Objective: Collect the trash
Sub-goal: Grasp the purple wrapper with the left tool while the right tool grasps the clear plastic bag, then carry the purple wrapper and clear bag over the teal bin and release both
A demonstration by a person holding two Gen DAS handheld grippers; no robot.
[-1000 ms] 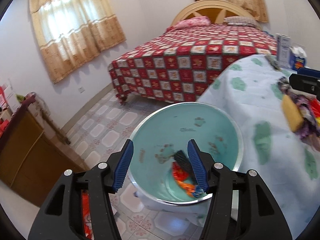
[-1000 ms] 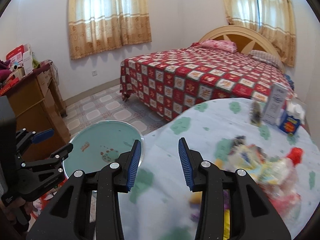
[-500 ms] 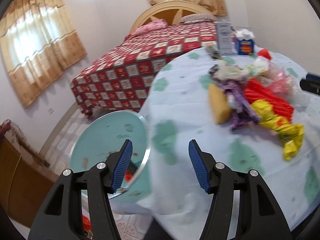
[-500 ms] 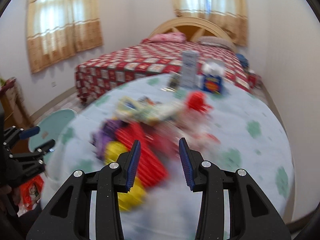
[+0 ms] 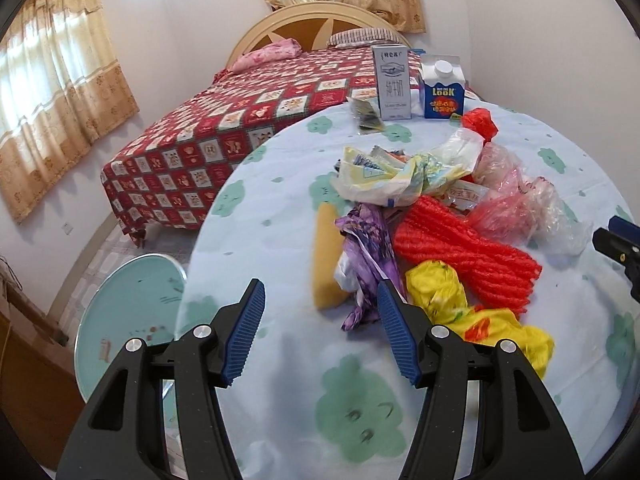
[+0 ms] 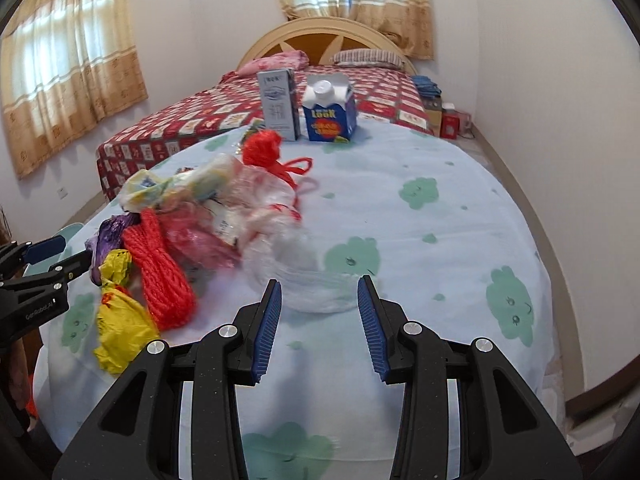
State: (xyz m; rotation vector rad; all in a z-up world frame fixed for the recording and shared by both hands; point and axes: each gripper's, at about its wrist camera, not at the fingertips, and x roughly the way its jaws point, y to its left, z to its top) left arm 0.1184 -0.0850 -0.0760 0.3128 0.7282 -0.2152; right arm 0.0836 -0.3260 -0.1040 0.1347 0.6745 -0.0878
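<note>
A pile of trash lies on the round table: a red foam net (image 5: 460, 248) (image 6: 158, 272), a yellow bag (image 5: 460, 304) (image 6: 120, 316), a purple wrapper (image 5: 366, 248), a tan sponge-like block (image 5: 328, 256), clear and pink plastic bags (image 5: 516, 200) (image 6: 296, 276). My left gripper (image 5: 320, 328) is open and empty, just short of the purple wrapper. My right gripper (image 6: 318, 324) is open and empty, just short of a clear bag. A teal bin (image 5: 128, 316) stands on the floor to the left of the table.
Two cartons (image 5: 392, 84) (image 5: 442, 88) stand at the table's far edge. The table has a light blue cloth (image 6: 420, 208). A bed (image 5: 240, 120) lies beyond it. A wooden cabinet (image 5: 24, 380) stands at the left.
Both grippers swung from the bin over to the table and now face the trash pile. Both stayed open.
</note>
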